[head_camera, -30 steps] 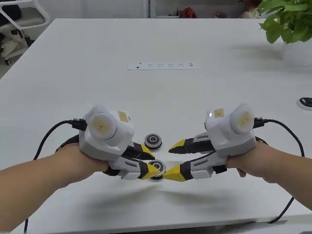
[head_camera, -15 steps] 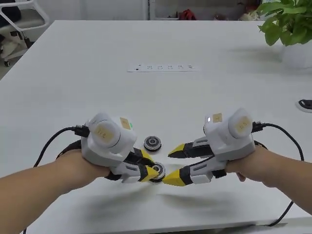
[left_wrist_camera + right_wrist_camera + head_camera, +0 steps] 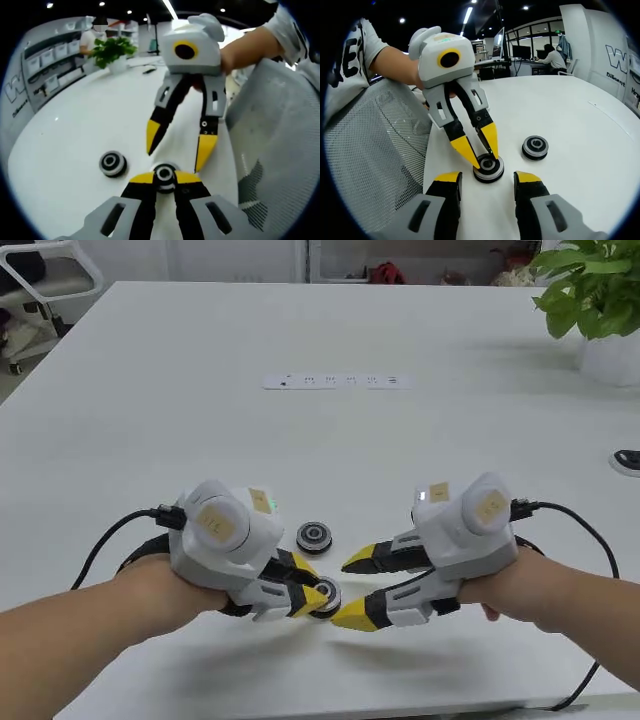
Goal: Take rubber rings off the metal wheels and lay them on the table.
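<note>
At the front edge of the table [image 3: 420, 330] the left gripper [image 3: 322, 597] clamps a rigid wheel [image 3: 488, 165]; the wide-open right gripper [image 3: 345, 590] should pinch its probably soft, stretchy ring [image 3: 488, 179] at the rim.

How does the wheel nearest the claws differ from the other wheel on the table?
The near wheel is gripped by the left claw; the far wheel lies free, untouched. The near wheel sits right in front of the open right claw; the far wheel lies apart from both claws. Both lie flat, dark rubber rings on.
</note>
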